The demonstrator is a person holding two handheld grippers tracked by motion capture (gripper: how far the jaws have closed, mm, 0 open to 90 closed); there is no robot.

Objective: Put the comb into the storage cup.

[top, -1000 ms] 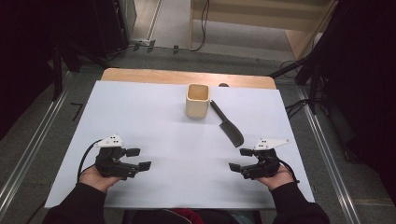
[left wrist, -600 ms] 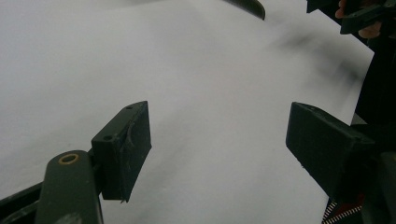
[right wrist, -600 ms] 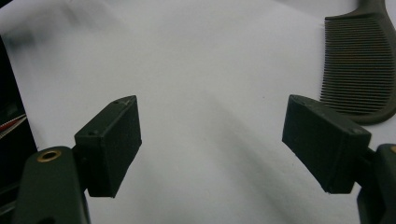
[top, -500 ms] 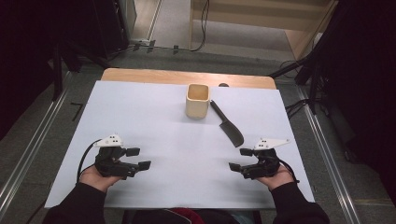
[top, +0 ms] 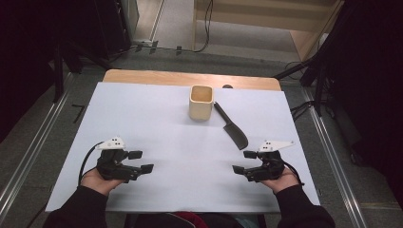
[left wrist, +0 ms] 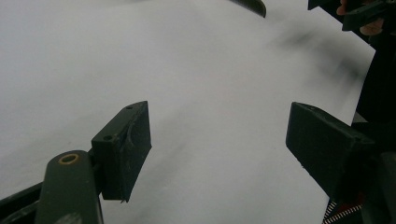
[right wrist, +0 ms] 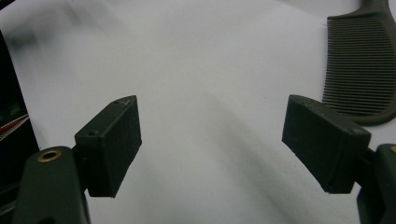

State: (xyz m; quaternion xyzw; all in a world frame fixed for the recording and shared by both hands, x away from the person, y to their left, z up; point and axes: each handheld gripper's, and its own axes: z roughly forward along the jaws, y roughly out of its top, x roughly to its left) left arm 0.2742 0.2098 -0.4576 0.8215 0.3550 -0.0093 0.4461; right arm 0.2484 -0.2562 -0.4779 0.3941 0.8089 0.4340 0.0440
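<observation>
Beside the cup (top: 201, 102), the comb (top: 231, 126) lies diagonally — handle cupward — both grippers' jaws wide.

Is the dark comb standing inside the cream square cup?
No, the dark comb lies flat on the white table sheet beside the cream square cup.

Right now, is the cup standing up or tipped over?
Standing up. The cup sits on the white table cover with its open mouth facing up, beside the comb.
</observation>
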